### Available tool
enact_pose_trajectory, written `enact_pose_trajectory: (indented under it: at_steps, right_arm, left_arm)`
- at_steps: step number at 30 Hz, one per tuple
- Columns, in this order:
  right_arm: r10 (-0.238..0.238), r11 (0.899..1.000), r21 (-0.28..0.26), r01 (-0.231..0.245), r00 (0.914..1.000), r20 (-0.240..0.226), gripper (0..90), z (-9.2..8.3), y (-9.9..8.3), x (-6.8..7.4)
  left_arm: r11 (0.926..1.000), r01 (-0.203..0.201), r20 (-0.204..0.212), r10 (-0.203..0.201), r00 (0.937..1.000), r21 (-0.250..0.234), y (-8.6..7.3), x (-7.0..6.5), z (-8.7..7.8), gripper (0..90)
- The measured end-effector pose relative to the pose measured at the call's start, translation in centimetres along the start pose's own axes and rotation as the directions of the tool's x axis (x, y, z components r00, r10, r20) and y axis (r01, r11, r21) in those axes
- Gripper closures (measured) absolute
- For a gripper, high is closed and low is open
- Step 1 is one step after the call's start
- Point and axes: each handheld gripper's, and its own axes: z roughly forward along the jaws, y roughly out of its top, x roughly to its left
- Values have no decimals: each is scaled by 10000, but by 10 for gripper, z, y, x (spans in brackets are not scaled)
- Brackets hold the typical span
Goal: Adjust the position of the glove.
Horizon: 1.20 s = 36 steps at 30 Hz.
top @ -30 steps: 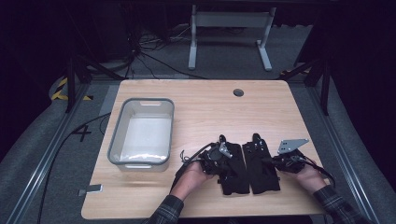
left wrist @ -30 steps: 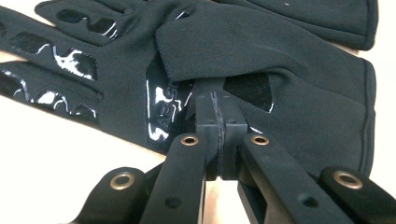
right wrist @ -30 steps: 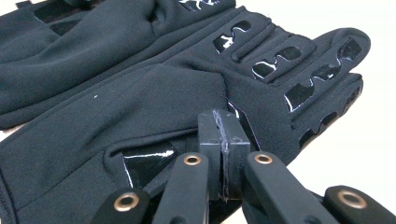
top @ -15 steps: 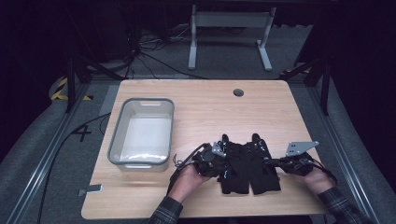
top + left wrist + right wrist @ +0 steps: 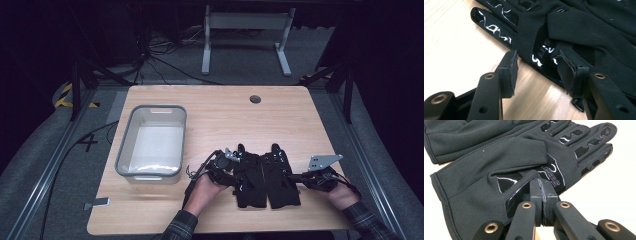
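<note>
high view first: two black gloves lie side by side, touching, near the front edge of the worktop [image 5: 300, 115], their long axes running away from the person, finger ends pointing toward the far edge. the left glove [image 5: 248, 177] sits against the left gripper [image 5: 235, 167], the right glove [image 5: 281, 176] against the right gripper [image 5: 303, 177]; each hand is nearest its own glove. a grey bin [image 5: 152, 141] stands well apart to the left of the gloves, with a small flat object [image 5: 98, 202] near the worktop's front left corner.

left gripper view: the fingers [image 5: 510, 72] stand partly apart and have just been opening. the left glove's [image 5: 579, 30] side edge with the white-printed strip lies just ahead of them and reaches a little into the gap, but neither pad presses on it, so nothing is held. the glove lies forward and to the right of these fingers, its length crossing their line of reach.

right gripper view: the fingers [image 5: 537, 192] are pressed together, and they seem to pinch a fold of the right glove [image 5: 486, 177] at its glossy patch near the thumb side. the glove stretches away crosswise, cuff to the left, finger ends to the right.

my judgement: the left hand has let go while the right hand keeps its pinch, so any coming lift or drag would turn on the right hand, pulling across the glove's length.
</note>
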Motion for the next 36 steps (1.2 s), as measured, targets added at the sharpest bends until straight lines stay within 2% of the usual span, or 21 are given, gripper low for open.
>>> enact_pose_trajectory:
  at_steps: [2,4,7,8,9,12,14,19,22,25,32,36]
  right_arm:
    - [-2,10000,3,2,10000,-1,900,0,0,0]
    - [-36,10000,8,36,10000,3,900,0,0,0]
    - [-50,10000,3,50,10000,-12,900,0,0,0]
    - [-65,10000,-2,65,10000,-9,900,0,0,0]
    - [-65,10000,-2,65,10000,-9,900,0,0,0]
    - [-96,10000,-10,96,9999,-31,900,1,0,1]
    - [-105,9999,7,105,9999,-64,900,1,0,1]
    - [-120,9999,-22,120,9998,-128,900,1,1,2]
    - [-170,9999,-1,170,9997,-158,900,2,2,3]
    - [-159,9999,10,159,9997,-189,900,2,2,4]
    - [-208,9998,-64,206,9992,-334,900,5,6,7]
    - [-176,9998,-98,172,9991,-389,900,7,8,8]
  left_arm:
    - [10000,-30,-112,30,9999,62,1,0,2,521]
    - [9999,-134,-135,134,9998,42,1,-2,3,599]
    - [9998,-177,-116,179,9998,101,2,-4,4,659]
    - [9998,-164,-112,165,9998,97,3,-4,4,709]
    - [9999,-135,-76,135,9999,104,3,-4,4,709]
    - [9999,9,4,-9,10000,119,4,-3,4,811]
    - [9999,52,-17,-52,10000,144,5,-3,3,848]
    - [9984,530,84,-529,9986,-181,4,0,-4,872]
    - [9951,893,109,-889,9960,-436,4,2,-12,874]
    - [9920,1056,203,-1044,9943,-696,2,3,-19,875]
    - [9900,1105,513,-1062,9930,-878,3,2,-23,874]
    - [9877,1068,667,-997,9928,-1142,5,-1,-26,874]
